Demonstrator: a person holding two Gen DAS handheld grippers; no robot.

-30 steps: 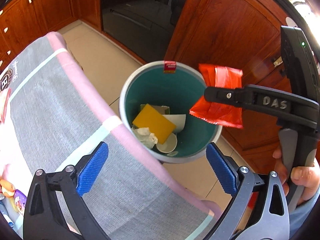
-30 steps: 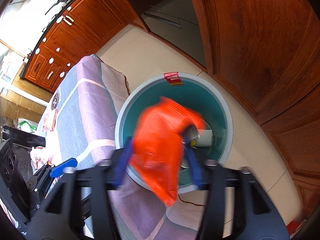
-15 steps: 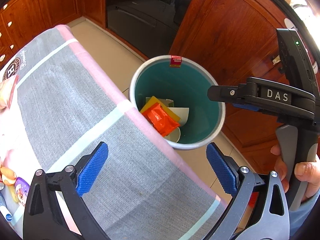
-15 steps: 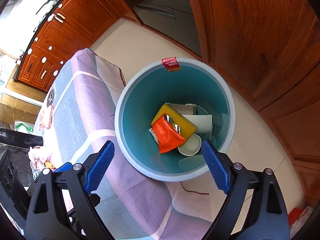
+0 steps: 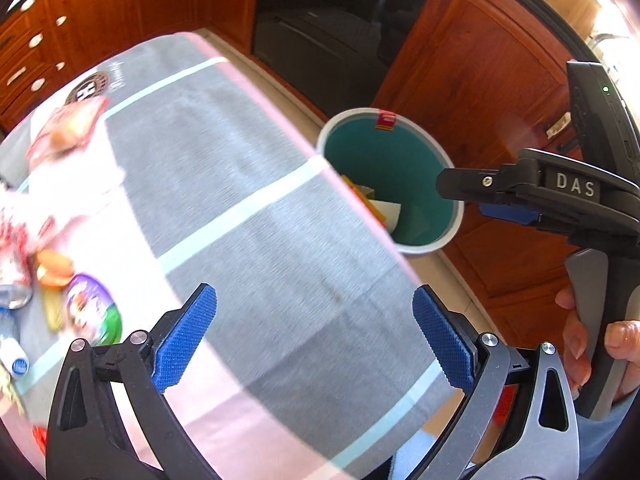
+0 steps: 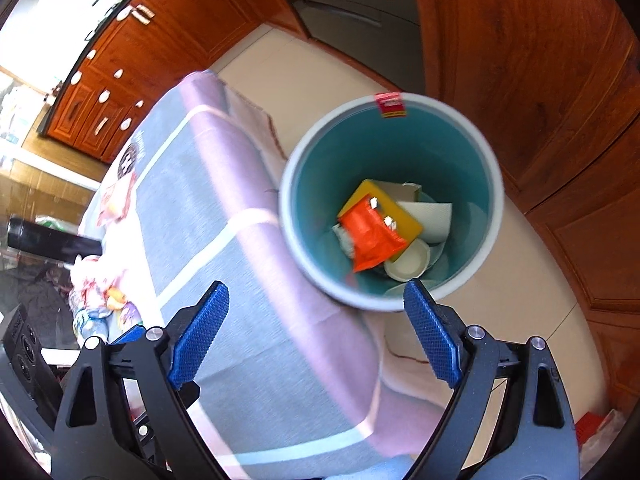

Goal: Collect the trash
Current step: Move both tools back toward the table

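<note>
Through my left wrist camera, my left gripper (image 5: 314, 338) hung with its blue pads spread wide and nothing between them, above the grey cloth with pale stripes and pink borders that covered the counter (image 5: 248, 184). A round dark emblem (image 5: 89, 87) was printed near the cloth's far end, with script beside it too blurred to read. Leftover trash lay at the left edge: a reddish snack packet (image 5: 68, 128), a purple and green wrapper (image 5: 93, 314), and a small white bottle with a blue cap (image 5: 14, 358), all smeared by motion. Beyond the counter's edge stood the bin (image 5: 448, 236), grey-rimmed and teal inside, with a red label (image 5: 386, 119) on its far rim whose print I could not make out. My right gripper (image 5: 500, 196) reached in from the right over the bin's near rim, its side marked "DAS"; from this side I could not tell how far apart its pads stood.

Through my right wrist camera, my right gripper (image 6: 316, 336) was open wide and empty, above the counter's edge and the bin (image 6: 490, 168). Inside, the orange wrapper (image 6: 372, 236) lay on top of a yellow sponge (image 6: 400, 216), beside a white paper piece (image 6: 430, 218) and a white cup (image 6: 408, 266). The red label (image 6: 391, 105) sat on the far rim, its text illegible.
</note>
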